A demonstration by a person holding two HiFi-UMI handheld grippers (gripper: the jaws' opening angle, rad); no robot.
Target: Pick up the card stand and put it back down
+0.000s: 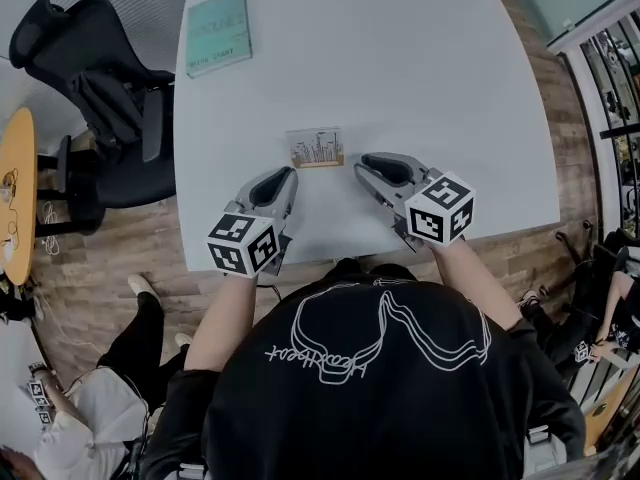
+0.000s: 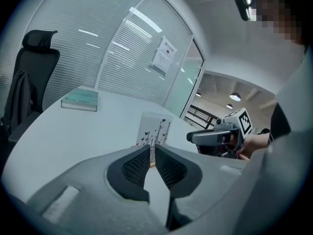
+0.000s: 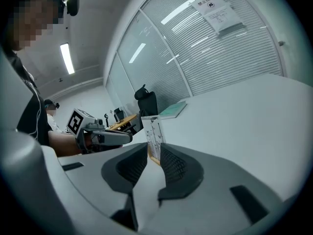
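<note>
My right tongs (image 3: 155, 154) stand apart and empty. The card stand (image 1: 315, 148) is upright on the counter (image 1: 420, 78), just off their tips at ten o'clock, so I'd judge it's already set back down. Left tongs (image 2: 152, 153) are closed on nothing, parked at its seven o'clock, out of the way.

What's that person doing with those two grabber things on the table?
A person holds a hand-held gripper in each hand at a white table. The card stand sits upright on it, just ahead of both, and neither holds it. The left hand-held gripper is shut and empty; the right hand-held gripper is open.
</note>
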